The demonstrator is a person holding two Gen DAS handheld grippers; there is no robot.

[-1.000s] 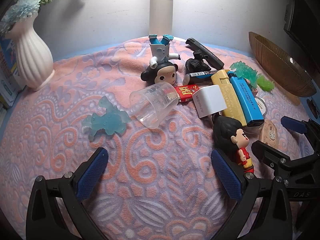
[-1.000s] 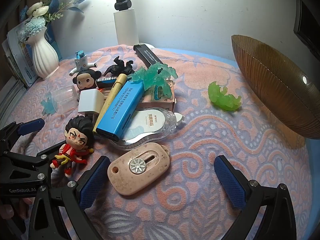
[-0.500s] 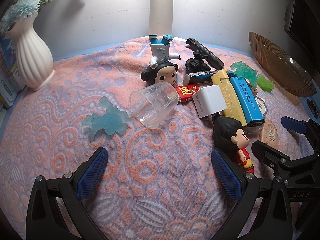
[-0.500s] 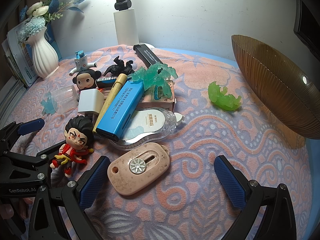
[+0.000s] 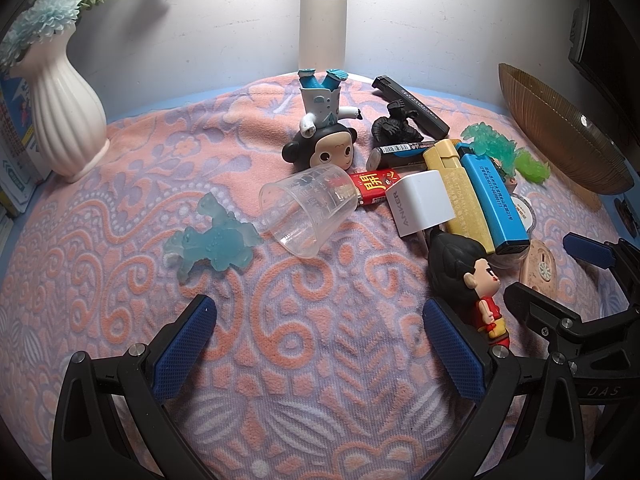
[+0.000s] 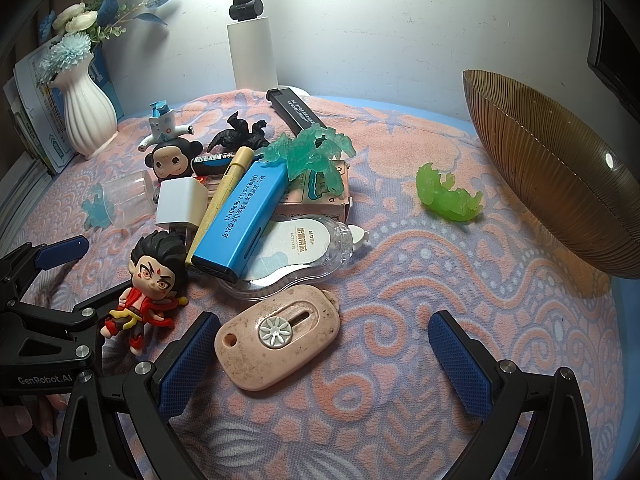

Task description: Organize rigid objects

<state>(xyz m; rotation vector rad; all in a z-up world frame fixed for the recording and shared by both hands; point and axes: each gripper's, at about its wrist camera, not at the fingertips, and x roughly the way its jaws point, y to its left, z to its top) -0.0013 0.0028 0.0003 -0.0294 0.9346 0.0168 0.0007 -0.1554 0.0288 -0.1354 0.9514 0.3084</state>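
Note:
A pile of small objects lies on the patterned cloth. It holds a blue box (image 6: pixel 243 216), a yellow box (image 5: pixel 460 196), a white charger (image 5: pixel 422 204), a clear cup (image 5: pixel 308 210) on its side, a monkey figure (image 5: pixel 322 148) and a clear tape case (image 6: pixel 296 252). A red-robed figure (image 6: pixel 154 280) lies at the pile's near edge. A pink cutter (image 6: pixel 276 336) rests just ahead of my right gripper (image 6: pixel 324 356), which is open and holds nothing. My left gripper (image 5: pixel 320 340) is open over bare cloth, with a pale blue toy (image 5: pixel 214 240) beyond it.
A brown ribbed bowl (image 6: pixel 560 184) stands tilted at the right. A green toy (image 6: pixel 448 196) lies between pile and bowl. A white vase (image 5: pixel 60 112) with flowers stands at the far left, a white lamp post (image 5: pixel 322 32) at the back wall.

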